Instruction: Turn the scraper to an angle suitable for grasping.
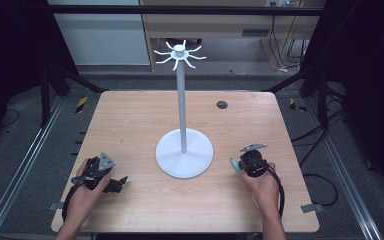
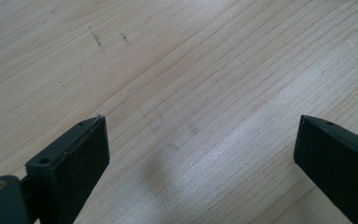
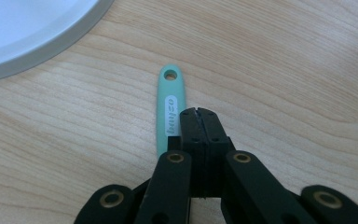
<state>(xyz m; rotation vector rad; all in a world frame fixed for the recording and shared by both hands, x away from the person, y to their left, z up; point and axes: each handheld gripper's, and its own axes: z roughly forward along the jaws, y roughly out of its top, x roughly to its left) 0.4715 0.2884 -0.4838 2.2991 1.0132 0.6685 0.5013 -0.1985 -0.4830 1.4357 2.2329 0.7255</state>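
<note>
Apparently nothing is picked up yet. At lower right of the high view the right gripper (image 1: 241, 164) has its jaws pressed together on nothing, and a mint-green handle (image 3: 169, 108) lies on the table (image 1: 130, 115) just beside them. The left gripper (image 1: 116, 183), lower left, is spread wide over bare wood. A white hook stand (image 1: 183, 150) sits centre. Next, I judge, the right jaws must open and straddle the handle.
</note>
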